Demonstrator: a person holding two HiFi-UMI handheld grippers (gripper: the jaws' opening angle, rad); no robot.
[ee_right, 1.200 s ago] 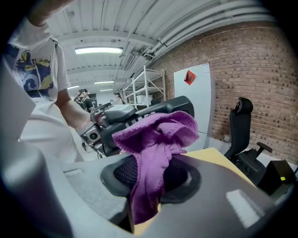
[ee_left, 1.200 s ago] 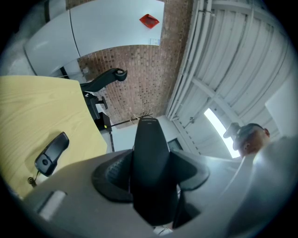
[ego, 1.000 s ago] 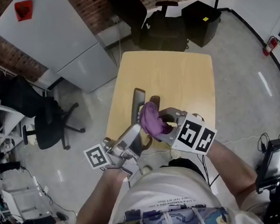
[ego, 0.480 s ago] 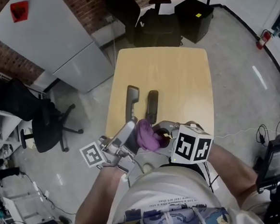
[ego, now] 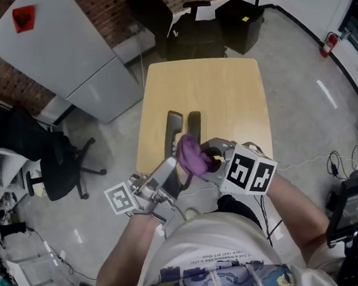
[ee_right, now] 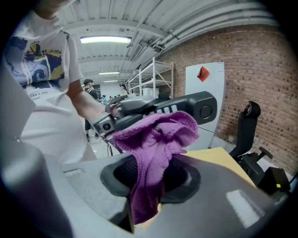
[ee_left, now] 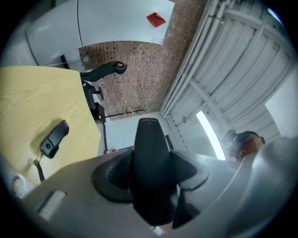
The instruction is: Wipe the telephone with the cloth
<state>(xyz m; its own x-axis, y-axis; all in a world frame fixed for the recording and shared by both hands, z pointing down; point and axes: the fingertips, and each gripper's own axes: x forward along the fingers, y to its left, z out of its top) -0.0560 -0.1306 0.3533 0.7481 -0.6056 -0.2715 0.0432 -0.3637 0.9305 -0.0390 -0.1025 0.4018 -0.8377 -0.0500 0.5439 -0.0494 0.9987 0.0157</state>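
The black telephone handset (ee_left: 150, 153) is held up off the wooden table (ego: 224, 86), close to the person's body. It is clamped in the left gripper (ego: 169, 174) and points slightly upward. The right gripper (ee_right: 149, 186) pinches a purple cloth (ee_right: 158, 135), which appears to touch the handset's keypad side. A second black piece (ego: 193, 123) lies on the table. Wiping well likely calls for firm, full-length strokes, with the left grip held steady.

shirt (ego: 202, 245): white, blue wave print | left claw (ego: 170, 169), right claw (ego: 207, 160): grey (black-white marker cubes (ego: 250, 174))
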